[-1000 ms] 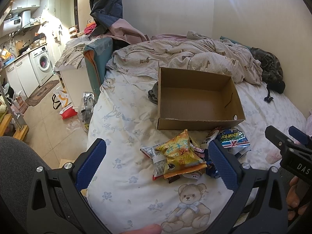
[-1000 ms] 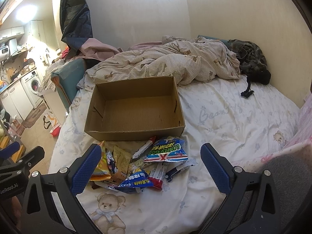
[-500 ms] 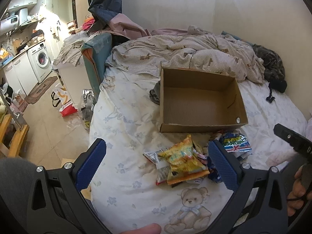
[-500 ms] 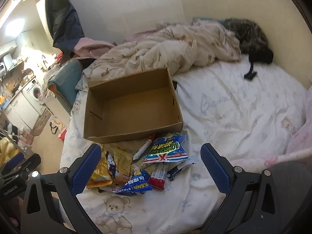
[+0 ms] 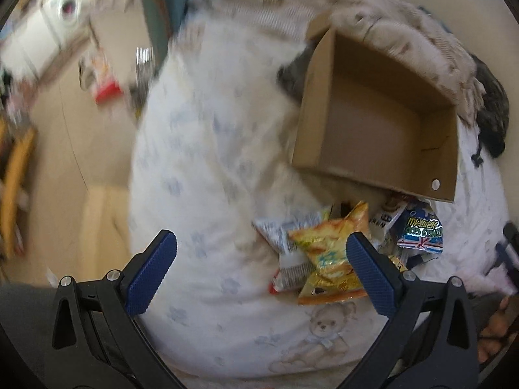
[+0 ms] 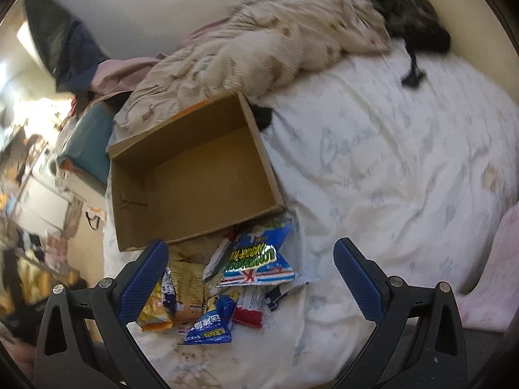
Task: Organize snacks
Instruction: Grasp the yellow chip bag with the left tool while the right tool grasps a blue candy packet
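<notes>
An empty brown cardboard box (image 5: 382, 129) (image 6: 198, 175) lies on the white bedsheet. In front of its near wall sits a pile of snack packets: a yellow-orange bag (image 5: 327, 259) (image 6: 152, 311), a blue and silver bag (image 5: 420, 233) (image 6: 256, 259), a small blue and yellow packet (image 6: 211, 327) and a red and white bar (image 6: 249, 304). My left gripper (image 5: 259, 269) hovers open above the sheet, its right finger over the yellow bag. My right gripper (image 6: 251, 275) is open above the pile. Neither holds anything.
A crumpled beige quilt (image 6: 266, 52) and dark clothing (image 6: 405, 9) lie behind the box. The bed's left edge drops to a tiled floor (image 5: 74, 149) with bags and a washing machine (image 5: 65, 9). A hand (image 5: 496, 324) shows at the lower right.
Both grippers have tilted and dipped toward the snack pile, so the box appears rotated and closer. Both views are blurred by motion. The snacks and box lie where they were.
</notes>
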### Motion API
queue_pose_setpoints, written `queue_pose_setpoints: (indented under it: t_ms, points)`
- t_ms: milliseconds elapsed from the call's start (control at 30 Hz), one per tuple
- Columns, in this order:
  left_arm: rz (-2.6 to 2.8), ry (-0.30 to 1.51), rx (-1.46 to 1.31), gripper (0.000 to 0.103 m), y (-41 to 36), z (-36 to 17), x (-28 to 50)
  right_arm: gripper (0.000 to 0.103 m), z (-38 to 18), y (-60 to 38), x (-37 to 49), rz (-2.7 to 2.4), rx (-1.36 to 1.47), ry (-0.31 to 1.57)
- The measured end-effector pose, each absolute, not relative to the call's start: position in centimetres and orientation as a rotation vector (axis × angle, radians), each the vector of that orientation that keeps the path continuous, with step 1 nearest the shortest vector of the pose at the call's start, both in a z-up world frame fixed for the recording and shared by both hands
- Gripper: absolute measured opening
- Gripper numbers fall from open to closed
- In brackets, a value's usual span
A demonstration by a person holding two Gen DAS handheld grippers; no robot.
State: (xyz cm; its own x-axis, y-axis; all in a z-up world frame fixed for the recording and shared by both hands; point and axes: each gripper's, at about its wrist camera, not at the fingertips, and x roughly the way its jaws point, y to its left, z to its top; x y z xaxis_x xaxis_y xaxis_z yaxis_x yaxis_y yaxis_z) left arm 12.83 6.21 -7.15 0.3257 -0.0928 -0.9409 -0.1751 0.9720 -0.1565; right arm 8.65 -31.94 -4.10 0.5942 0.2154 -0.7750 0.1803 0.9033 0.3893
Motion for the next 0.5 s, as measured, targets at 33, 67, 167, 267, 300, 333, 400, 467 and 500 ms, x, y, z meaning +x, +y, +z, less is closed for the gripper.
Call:
queue_pose_setpoints:
  t_ms: [33, 67, 167, 267, 300, 333, 400, 467, 500]
  points:
    - [0.058, 1.281, -0.290, 0.102, 6.4, -8.1, 12.9, 0.103, -4.3, -32.1, 8.7, 0.024, 0.483, 0.952]
    - [0.052, 1.311, -0.334, 0.100, 6.4, -9.0, 12.7, 0.103, -4.5, -32.2, 8.8, 0.024, 0.492, 0.954]
    - [0.021, 1.332, -0.353, 0.098, 4.5, -9.5, 12.2, 0.103, -4.5, -31.9, 8.9, 0.015, 0.470, 0.952]
    - [-0.022, 1.345, -0.328, 0.098, 1.8, -9.8, 12.2, 0.103, -4.6, -31.5, 9.2, 0.013, 0.442, 0.949]
    - [-0.035, 1.358, -0.330, 0.097, 1.0, -10.0, 12.4, 0.103, -4.6, -31.4, 9.2, 0.012, 0.439, 0.949]
    - [-0.040, 1.367, -0.332, 0.096, 0.4, -10.4, 12.6, 0.103, -4.7, -31.4, 9.3, 0.011, 0.442, 0.949]
    - [-0.021, 1.362, -0.331, 0.083, -0.5, -11.1, 12.8, 0.103, -4.8, -31.5, 9.4, 0.012, 0.448, 0.951]
    - [-0.004, 1.366, -0.341, 0.073, -0.6, -11.9, 13.2, 0.103, -4.8, -31.5, 9.4, 0.013, 0.443, 0.947]
    - [-0.001, 1.379, -0.351, 0.072, -0.8, -12.6, 13.4, 0.103, -4.7, -31.4, 9.4, 0.013, 0.437, 0.944]
